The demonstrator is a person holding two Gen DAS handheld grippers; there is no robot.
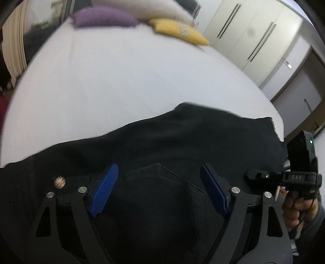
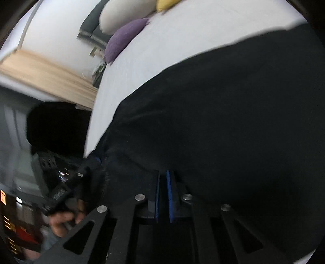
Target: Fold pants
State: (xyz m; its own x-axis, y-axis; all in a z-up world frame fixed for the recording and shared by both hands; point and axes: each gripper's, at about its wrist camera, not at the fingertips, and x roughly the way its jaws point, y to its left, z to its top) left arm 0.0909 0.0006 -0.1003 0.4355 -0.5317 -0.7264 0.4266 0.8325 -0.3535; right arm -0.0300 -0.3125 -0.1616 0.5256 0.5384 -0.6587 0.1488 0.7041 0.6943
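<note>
White bed (image 1: 121, 81) is carrying black pants (image 1: 182, 142), lying across its near edge. Left claw (image 1: 156, 190) is hovering released over a pocket; right claw (image 2: 162, 195) is pinching pants fabric, clenched.

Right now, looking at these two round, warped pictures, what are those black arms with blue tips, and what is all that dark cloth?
There is no robot here: a person carries a hand-held two-finger gripper in each hand, with a wide-angle camera on each looking along its fingers. One picture comes from the left gripper, whose blue-padded jaws stand wide open above the black pants. The other comes from the right gripper, whose jaws are nearly together; whether cloth is pinched there is too dark to tell. The pants lie on a bed with a white sheet. At its far end sit a purple cushion and a yellow cushion.
</note>
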